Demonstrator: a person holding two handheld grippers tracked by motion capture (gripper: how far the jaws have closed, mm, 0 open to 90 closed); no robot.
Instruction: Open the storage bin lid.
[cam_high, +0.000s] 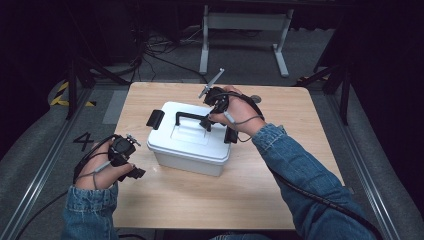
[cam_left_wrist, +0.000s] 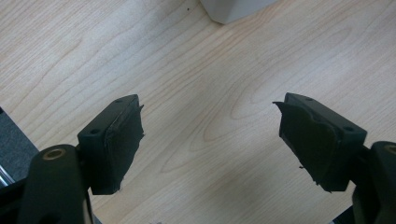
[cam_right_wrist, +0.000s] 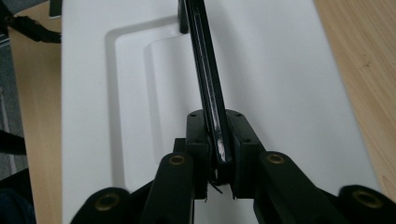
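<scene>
From the high view, your right gripper (cam_high: 210, 121) is over the lid of the white box (cam_high: 190, 137) at the middle of the wooden table (cam_high: 210, 195), clamped on the right end of the black handle (cam_high: 192, 118). Your left gripper (cam_high: 134, 171) is at the near left of the table, just beside the box's near left corner and apart from it; how wide it stands is hard to read from here. Black latches (cam_high: 155, 119) sit at the box's left and right ends, the right one partly hidden by your wrist. Beyond the table lie a grey floor, loose cables and a grey metal frame (cam_high: 245, 30); the room is dark.

In the left gripper view, your left gripper (cam_left_wrist: 210, 140) has its jaws wide apart with nothing between them, over bare wood. A corner of the white box (cam_left_wrist: 233, 9) is cut off at the top edge.

In the right gripper view, your right gripper (cam_right_wrist: 218, 140) has its jaws pressed together on the handle (cam_right_wrist: 205, 70), which runs away over the recessed white lid (cam_right_wrist: 271, 84). Wood shows at both sides.
</scene>
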